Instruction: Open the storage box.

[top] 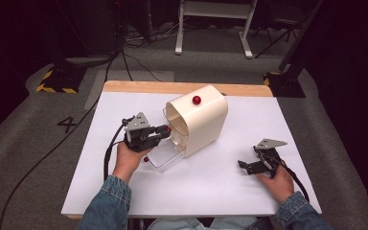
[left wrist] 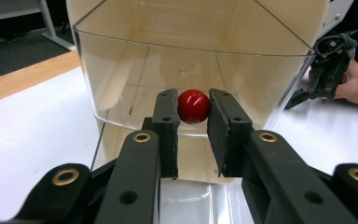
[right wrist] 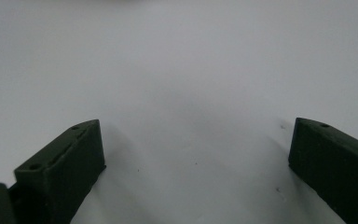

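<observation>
While the right gripper (top: 246, 166) is idling spread, the left gripper (left wrist: 193, 109) is pinching a red ball (left wrist: 193, 106) at the dispenser's (top: 201, 120) clear mouth.

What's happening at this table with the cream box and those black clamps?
A person is working with a handheld gripper in each hand. The left gripper has its jaws closed on a small red ball, held at the open front of a cream machine, by its clear plastic bin. Another red ball sits on top of the machine. The right gripper rests open over the white table, holding nothing.
</observation>
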Demonstrator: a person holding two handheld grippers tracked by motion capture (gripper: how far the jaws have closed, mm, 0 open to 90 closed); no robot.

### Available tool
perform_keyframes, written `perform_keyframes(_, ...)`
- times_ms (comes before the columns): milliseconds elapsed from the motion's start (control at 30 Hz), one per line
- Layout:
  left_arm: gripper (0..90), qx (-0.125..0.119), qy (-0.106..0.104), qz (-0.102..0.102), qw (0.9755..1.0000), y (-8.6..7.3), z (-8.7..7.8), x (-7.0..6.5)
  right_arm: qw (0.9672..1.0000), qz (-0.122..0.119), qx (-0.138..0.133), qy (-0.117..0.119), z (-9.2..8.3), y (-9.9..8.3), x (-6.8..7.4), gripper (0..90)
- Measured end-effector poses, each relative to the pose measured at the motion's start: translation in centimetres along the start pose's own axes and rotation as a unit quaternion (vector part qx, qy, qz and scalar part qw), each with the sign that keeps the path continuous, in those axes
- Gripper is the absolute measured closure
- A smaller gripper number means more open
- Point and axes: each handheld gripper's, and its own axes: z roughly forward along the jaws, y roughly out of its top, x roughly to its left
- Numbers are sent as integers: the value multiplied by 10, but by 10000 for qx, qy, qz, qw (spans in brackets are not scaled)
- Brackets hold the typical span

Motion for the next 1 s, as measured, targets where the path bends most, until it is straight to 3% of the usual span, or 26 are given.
perform_keyframes(600, 737, -74, 316, 0, 9995, -16, -49, -10, 10000, 4, 0, 3, 0, 0, 0, 35)
perform_keyframes(1000, 735, -16, 360, -52, 9993, -25, -63, -11, 10000, 8, 2, 6, 0, 0, 0, 36)
